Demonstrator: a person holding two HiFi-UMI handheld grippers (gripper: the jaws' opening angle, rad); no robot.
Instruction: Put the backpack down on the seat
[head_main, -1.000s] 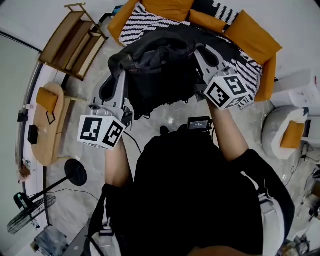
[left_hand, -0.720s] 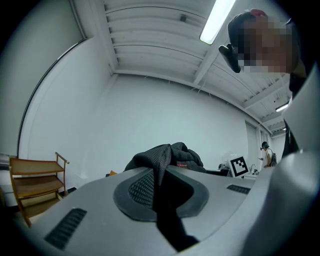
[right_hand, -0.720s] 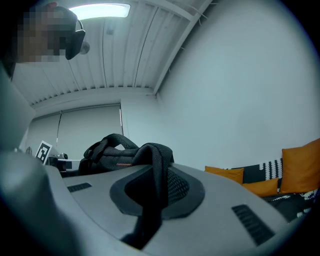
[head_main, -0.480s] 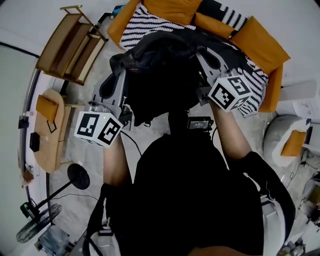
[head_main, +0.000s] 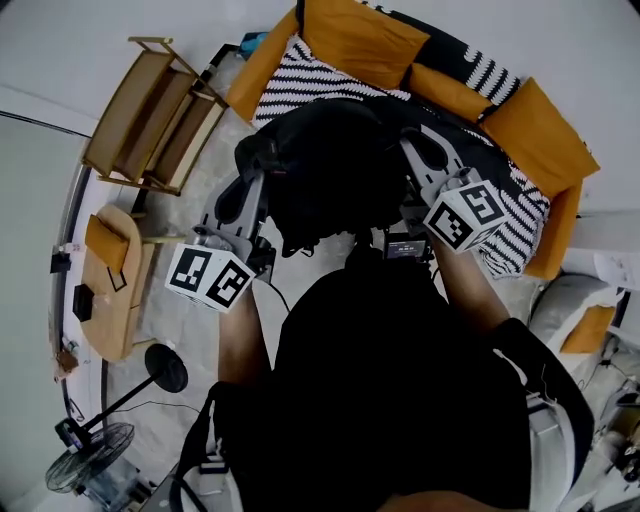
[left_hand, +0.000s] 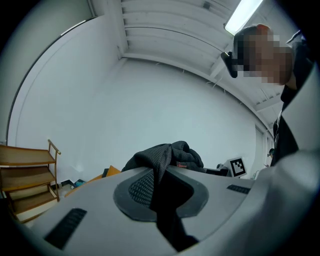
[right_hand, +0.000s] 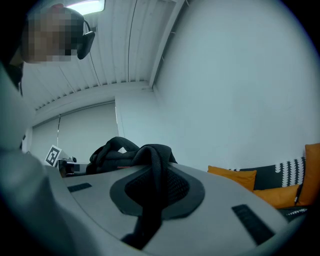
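Note:
A black backpack (head_main: 335, 170) hangs in the air between both grippers, just in front of the orange sofa (head_main: 540, 140) with its striped black-and-white seat cover (head_main: 305, 85). My left gripper (head_main: 258, 172) is shut on a black mesh strap (left_hand: 159, 170) at the bag's left side. My right gripper (head_main: 408, 138) is shut on another mesh strap (right_hand: 156, 165) at the right side. In the left gripper view the bag's bunched top (left_hand: 172, 152) rises past the jaws of that gripper (left_hand: 162, 189). In the right gripper view the bag (right_hand: 117, 150) lies beyond the right gripper (right_hand: 154, 194).
A wooden shelf unit (head_main: 150, 115) stands left of the sofa. A small wooden side table (head_main: 105, 290), a lamp base (head_main: 165, 368) and a fan (head_main: 95, 450) are on the floor at the left. A pale pouf (head_main: 575, 310) sits at the right.
The sofa has come closer and lower in the head view, with the backpack now partly over its front edge. Both grippers keep their hold on the straps.

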